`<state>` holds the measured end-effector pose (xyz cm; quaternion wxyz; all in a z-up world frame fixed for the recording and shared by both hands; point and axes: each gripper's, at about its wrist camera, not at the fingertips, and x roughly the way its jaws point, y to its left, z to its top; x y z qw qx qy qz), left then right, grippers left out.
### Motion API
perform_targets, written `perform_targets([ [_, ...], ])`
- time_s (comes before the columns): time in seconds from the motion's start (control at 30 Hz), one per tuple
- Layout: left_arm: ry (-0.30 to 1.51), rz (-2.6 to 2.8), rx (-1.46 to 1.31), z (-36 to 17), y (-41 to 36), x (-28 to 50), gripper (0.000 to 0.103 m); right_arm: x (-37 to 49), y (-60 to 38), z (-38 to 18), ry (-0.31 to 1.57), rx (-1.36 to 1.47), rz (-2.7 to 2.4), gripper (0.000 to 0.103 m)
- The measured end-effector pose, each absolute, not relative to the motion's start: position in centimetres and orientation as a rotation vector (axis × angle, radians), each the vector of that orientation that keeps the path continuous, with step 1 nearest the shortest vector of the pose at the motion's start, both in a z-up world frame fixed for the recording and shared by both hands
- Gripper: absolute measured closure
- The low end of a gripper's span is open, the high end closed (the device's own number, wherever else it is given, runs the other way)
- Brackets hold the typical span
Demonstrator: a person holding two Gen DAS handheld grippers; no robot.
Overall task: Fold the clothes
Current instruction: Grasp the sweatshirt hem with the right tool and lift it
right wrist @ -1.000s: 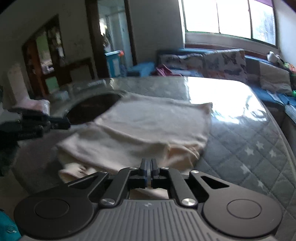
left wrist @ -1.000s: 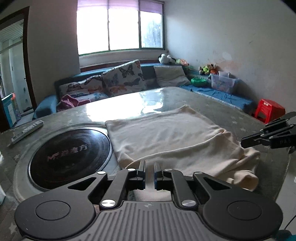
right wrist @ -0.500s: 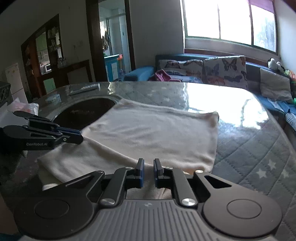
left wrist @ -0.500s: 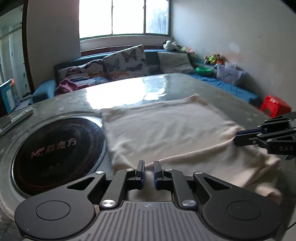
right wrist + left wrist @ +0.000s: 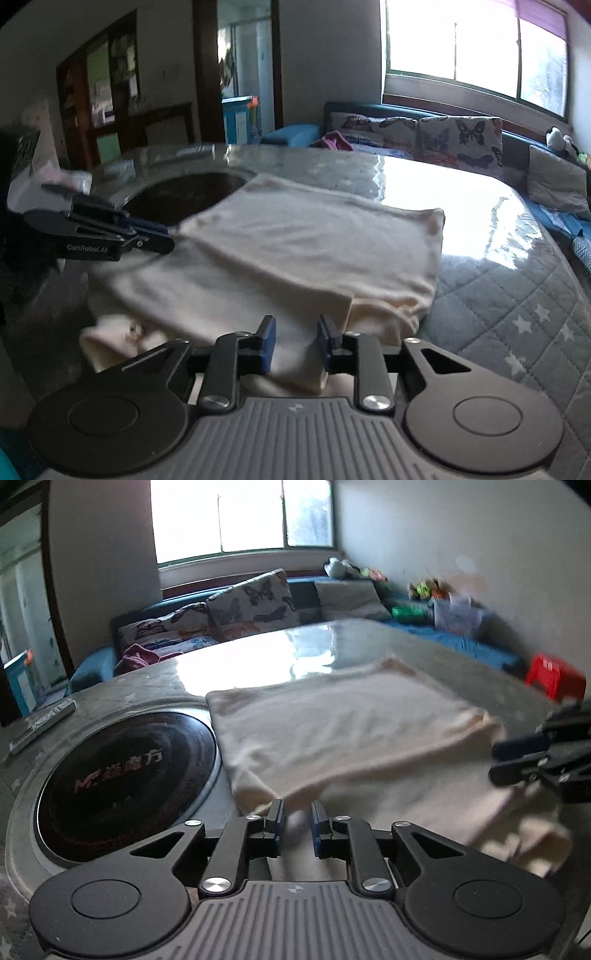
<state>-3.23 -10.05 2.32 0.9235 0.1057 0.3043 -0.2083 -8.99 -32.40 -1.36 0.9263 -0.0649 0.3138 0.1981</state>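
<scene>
Cream, soft knit garment [image 5: 343, 731] lies folded over on the grey quilted, star-patterned table cover [image 5: 517, 302], just beside the round black induction hob [image 5: 122, 775] set into the table. Upper layer is flat and fairly square. Below it, at the near edge, looser cloth bunches and appears to hang past the table rim; that stretch is blurred, so I cannot tell how far.

Left gripper [image 5: 297, 825]: jaws apart, nothing between them, tips just short of the near left corner of the fold. Right gripper [image 5: 293, 343]: jaws apart and wider, straddling the near right edge of the cloth, not clamped on it. Each gripper also shows side-on in the other's view.

Judged status: one fold down, both tools free, next grasp not yet made.

Risks from here:
- A pinch at the near edge could take only the top layer; the lower bunch would stay behind and the fold would open or skew.
- The overhanging bunch is unsupported; a pull toward the near side could slide the whole garment off the table.
- The left corner lies touching or nearly touching the hob rim; dragging leftward would sweep cloth onto the hob glass.
- Uneven lift between the two grippers would twist the soft knit and wrinkle the flat layer.

Grey remote control [image 5: 42, 725] sits well apart, no concern.
</scene>
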Motion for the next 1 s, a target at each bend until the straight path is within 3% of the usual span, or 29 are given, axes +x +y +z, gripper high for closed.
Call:
perform_targets([
  [0.43,0.624,-0.571,0.305,2.1,-13.4,-6.9,0.081,-10.5,-30.4,-1.4,0.624,-0.208,0.465,0.075],
  [0.7,0.591,-0.581,0.371,3.5,-10.7,-9.3,0.079,-12.3,-32.6,0.3,0.623,-0.185,0.467,0.074],
  [1.0,0.491,-0.663,0.609,1.9,-11.9,-13.6,0.068,-14.9,-33.2,0.0,0.660,-0.291,0.502,0.059],
])
